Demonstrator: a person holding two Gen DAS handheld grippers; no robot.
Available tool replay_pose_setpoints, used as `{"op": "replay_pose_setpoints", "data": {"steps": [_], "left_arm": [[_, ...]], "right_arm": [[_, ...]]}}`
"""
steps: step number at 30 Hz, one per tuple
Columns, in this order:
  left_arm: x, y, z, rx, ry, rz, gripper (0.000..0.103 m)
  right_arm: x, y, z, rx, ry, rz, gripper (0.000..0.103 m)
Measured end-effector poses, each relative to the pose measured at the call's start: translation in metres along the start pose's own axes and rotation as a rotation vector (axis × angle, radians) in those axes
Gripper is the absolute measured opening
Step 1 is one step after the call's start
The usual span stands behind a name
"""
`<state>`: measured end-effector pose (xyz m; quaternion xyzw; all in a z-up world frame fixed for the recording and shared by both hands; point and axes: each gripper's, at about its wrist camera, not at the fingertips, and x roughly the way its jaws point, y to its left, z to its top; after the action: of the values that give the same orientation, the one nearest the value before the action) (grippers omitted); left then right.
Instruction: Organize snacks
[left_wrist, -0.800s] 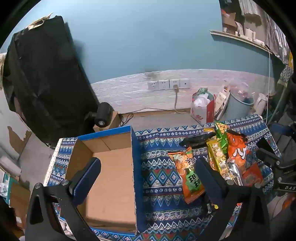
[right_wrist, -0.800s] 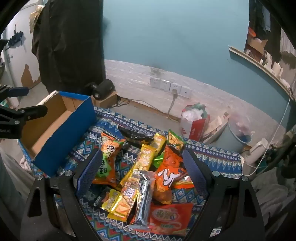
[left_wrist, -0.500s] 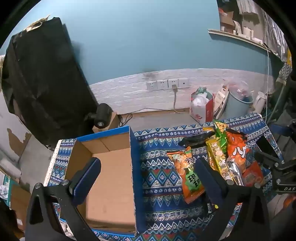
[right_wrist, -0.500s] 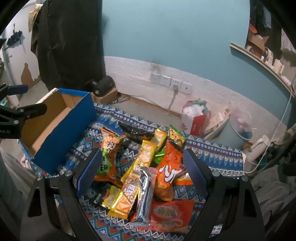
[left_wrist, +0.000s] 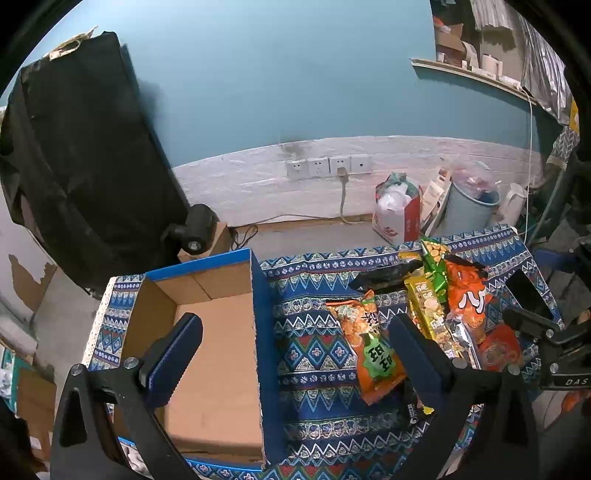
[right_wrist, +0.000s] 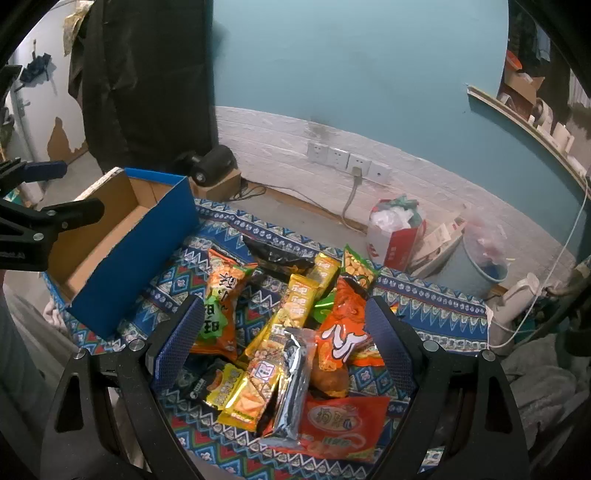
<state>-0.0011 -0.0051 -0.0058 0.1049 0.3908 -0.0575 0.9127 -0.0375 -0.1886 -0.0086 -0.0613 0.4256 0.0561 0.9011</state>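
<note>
Over a patterned tablecloth, the left gripper hangs with fingers spread wide, nothing between them, above an empty cardboard box. The right gripper, likewise spread and empty, hovers over the snack packets heaped at the box's three o'clock.
</note>
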Motion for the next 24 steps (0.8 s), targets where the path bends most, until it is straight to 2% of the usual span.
{"op": "replay_pose_setpoints", "data": {"steps": [24], "left_arm": [[0.0011,-0.0021,-0.0017,0.013,0.011,-0.021,0.102]], "right_arm": [[0.0008,-0.0004,-0.0019,-0.006,0.010,-0.005,0.087]]}}
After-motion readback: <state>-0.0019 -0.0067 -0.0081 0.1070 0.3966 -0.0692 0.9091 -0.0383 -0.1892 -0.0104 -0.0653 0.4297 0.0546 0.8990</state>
